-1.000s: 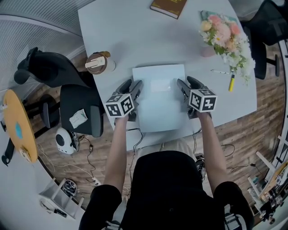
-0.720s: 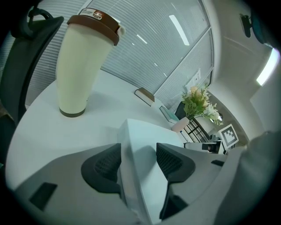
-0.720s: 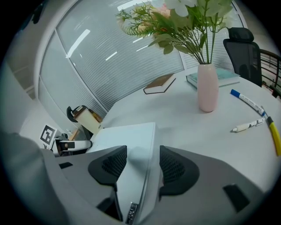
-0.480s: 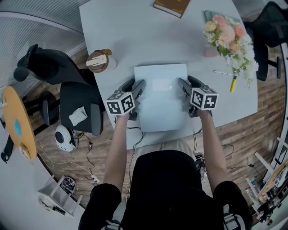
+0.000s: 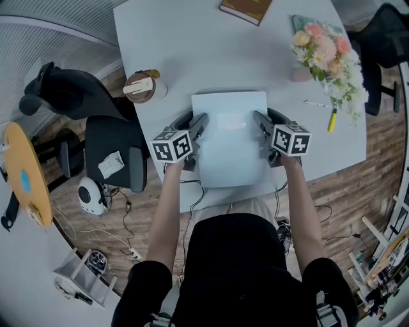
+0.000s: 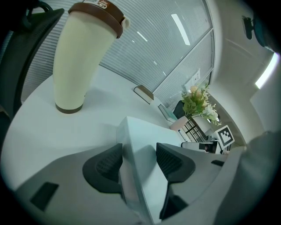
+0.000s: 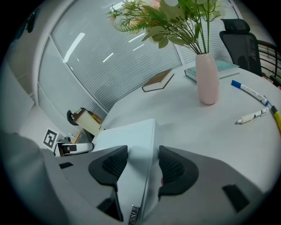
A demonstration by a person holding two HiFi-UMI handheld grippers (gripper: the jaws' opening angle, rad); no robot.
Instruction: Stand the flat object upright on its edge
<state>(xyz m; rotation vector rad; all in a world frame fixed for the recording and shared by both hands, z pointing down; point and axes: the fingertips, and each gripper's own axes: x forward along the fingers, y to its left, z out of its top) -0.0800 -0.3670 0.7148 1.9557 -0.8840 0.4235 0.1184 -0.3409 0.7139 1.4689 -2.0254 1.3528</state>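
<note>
Flat object: we see a pale blue slab (image 5: 230, 137), broad face up, on the white table (image 5: 192, 45) close to its near edge. We cannot tell whether its underside rests fully on the tabletop.

Left gripper: the left gripper (image 5: 198, 124) sits at the slab's 9 o'clock edge. In the left gripper view its jaws (image 6: 139, 163) are closed onto that edge, with one ribbed pad against the side and the other on the top face of the flat object (image 6: 140, 140).

Right gripper: the right gripper (image 5: 259, 124) sits at the 3 o'clock edge, opposite the left one. In its own view the right gripper (image 7: 138, 165) is clamped on the flat object (image 7: 131, 136), a pad on each side of the rim.

Between the tongs: we see the slab spanning the whole gap, held from both sides at about mid-length.

Tumbler: a cream cup with a brown lid (image 5: 140, 88) stands upright at 10 o'clock from the slab, apart from it. It is also in the left gripper view (image 6: 83, 52).

Flowers: a pink vase of flowers (image 5: 319, 51) stands at 2 o'clock, well apart; we see the vase (image 7: 206, 79) upright.

Book: a brown book (image 5: 243, 7) lies at 12 o'clock, at the far edge.

Pens: a yellow marker (image 5: 331, 118) and a white pen (image 5: 315, 102) lie at 3 o'clock, beyond the right gripper.
</note>
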